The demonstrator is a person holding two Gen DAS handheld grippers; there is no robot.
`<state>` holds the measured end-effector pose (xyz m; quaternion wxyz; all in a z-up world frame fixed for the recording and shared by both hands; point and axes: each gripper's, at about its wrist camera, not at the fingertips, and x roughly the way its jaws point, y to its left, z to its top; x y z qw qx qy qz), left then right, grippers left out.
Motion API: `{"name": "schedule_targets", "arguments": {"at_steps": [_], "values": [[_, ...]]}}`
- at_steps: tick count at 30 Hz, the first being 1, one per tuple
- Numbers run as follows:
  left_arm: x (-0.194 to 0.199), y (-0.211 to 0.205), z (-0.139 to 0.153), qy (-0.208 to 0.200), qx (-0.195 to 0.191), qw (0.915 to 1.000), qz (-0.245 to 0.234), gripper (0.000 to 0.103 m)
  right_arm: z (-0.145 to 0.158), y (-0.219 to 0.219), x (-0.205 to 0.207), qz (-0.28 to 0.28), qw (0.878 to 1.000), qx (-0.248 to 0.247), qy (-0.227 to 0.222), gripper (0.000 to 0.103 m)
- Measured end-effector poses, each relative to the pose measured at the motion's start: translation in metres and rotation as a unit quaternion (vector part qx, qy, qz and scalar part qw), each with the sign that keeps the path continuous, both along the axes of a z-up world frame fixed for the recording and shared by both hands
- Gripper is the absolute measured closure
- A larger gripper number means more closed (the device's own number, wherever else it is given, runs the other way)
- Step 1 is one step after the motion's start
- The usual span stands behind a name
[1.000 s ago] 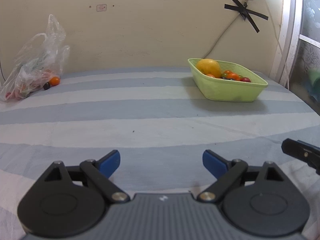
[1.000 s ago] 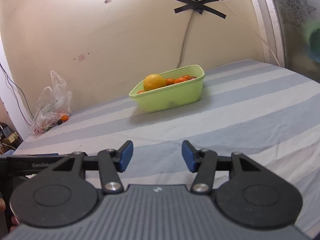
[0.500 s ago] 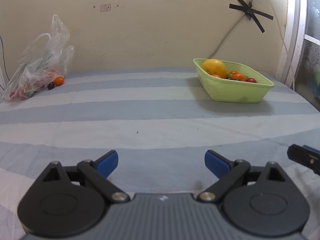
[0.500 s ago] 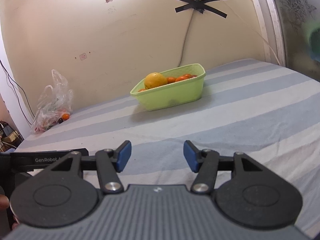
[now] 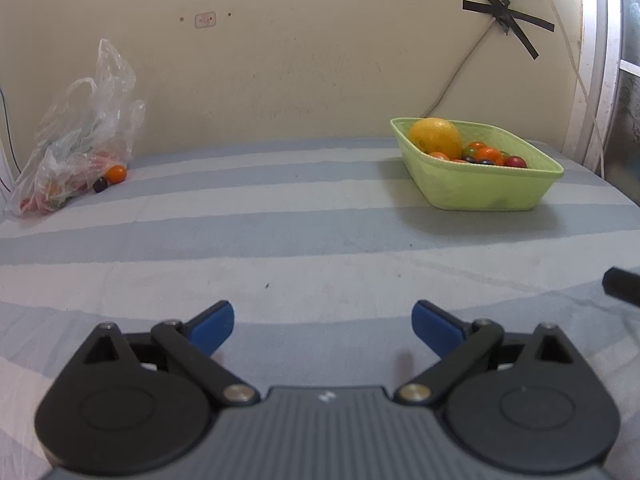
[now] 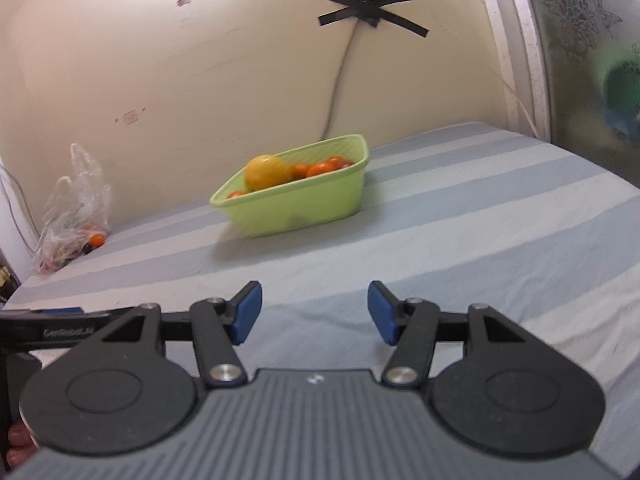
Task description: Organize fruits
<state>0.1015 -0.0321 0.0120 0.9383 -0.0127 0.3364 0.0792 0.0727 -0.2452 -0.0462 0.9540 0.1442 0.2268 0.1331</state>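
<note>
A light green basket [image 5: 480, 194] stands at the back right of the striped bed and holds a large yellow-orange fruit [image 5: 436, 137] and several small red and orange tomatoes [image 5: 489, 155]. It also shows in the right wrist view [image 6: 296, 208]. A clear plastic bag [image 5: 76, 148] lies at the back left with small fruits inside. An orange tomato [image 5: 117, 173] and a dark one [image 5: 100, 185] lie just beside the bag. My left gripper [image 5: 322, 326] is open and empty, low over the bed. My right gripper [image 6: 314, 312] is open and empty.
The bed has a blue and white striped sheet [image 5: 304, 240]. A cream wall stands behind, with a cable taped by black tape [image 5: 506, 24]. A window frame [image 6: 528, 60] borders the right side. The left gripper's body [image 6: 52, 330] shows at the right view's left edge.
Both grippers have shifted a little; the basket and the bag have drifted rightward in the left view. The right gripper's tip has slid toward the left view's right edge. Jaws stay open.
</note>
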Motion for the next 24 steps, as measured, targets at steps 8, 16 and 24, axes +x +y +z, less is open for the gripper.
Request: {"name": "schedule_targets", "arguments": {"at_steps": [8,16,24], "values": [[0.003,-0.002,0.000,0.005,0.016,0.9998,0.010,0.000,-0.005,-0.011,0.002,-0.013,1.000,0.017,0.012,0.033],[-0.006,0.001,0.006,-0.011,0.052,0.9983,0.022,0.000,-0.003,-0.001,-0.006,0.000,1.000,0.022,0.018,0.033],[-0.016,0.007,0.020,-0.036,0.064,0.9971,0.020,0.000,0.000,0.007,-0.010,0.008,1.000,0.023,0.016,0.033]]}}
